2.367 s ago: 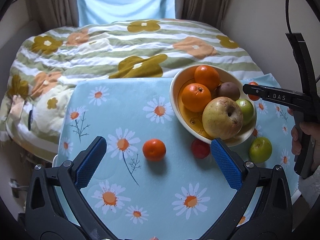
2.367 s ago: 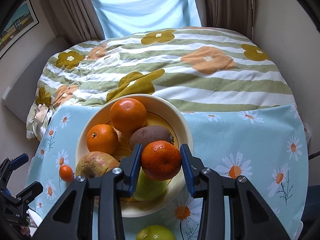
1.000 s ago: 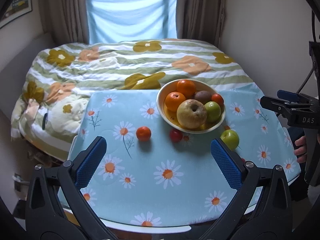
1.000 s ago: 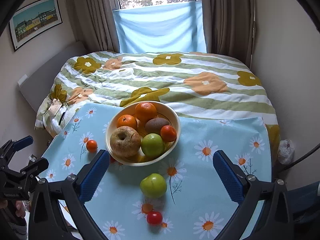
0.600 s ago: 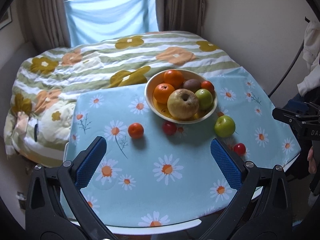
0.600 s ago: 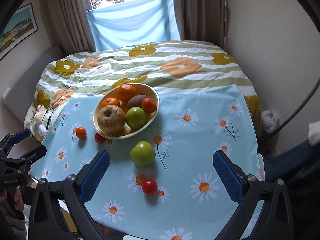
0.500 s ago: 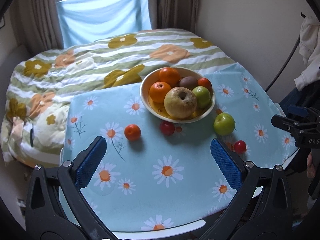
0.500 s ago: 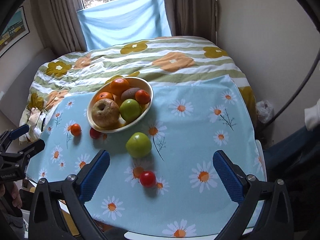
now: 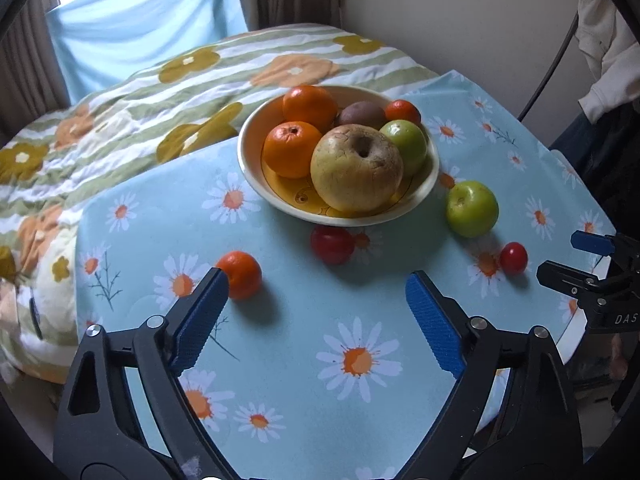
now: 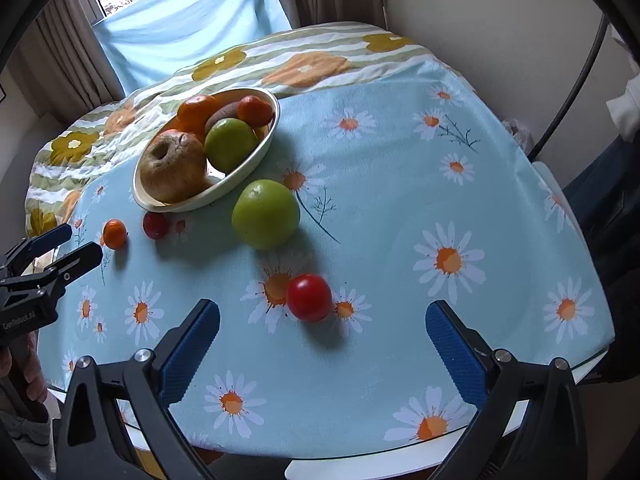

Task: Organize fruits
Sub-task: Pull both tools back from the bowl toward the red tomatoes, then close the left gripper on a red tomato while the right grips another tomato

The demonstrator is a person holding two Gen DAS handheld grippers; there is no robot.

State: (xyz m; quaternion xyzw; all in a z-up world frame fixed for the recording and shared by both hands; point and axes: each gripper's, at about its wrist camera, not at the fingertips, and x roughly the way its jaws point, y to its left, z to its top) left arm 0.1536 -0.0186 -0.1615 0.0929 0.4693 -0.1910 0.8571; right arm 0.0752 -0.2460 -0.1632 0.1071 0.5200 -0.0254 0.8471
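The left gripper [image 9: 316, 304] stood spread, its jaws having just been closing slightly with nothing between them; a small orange [image 9: 241, 274] lay just beside its left pad. The right gripper [image 10: 322, 326] stood wide, empty, a red tomato [image 10: 309, 297] ahead. Beyond lay a green apple [image 10: 265, 213], a dark red fruit [image 9: 332, 244], perhaps a plum, and the filled bowl [image 9: 256, 176].

Bowl [image 9: 425, 190]: on the surface [image 9: 304, 320], full of fruits.
Small orange [image 9: 241, 274]: just beside the left pad.
Green apple [image 9: 472, 209]: right of the bowl.
Left hand-held gripper [image 9: 316, 306]: jaws wide, just been closing, nothing between.
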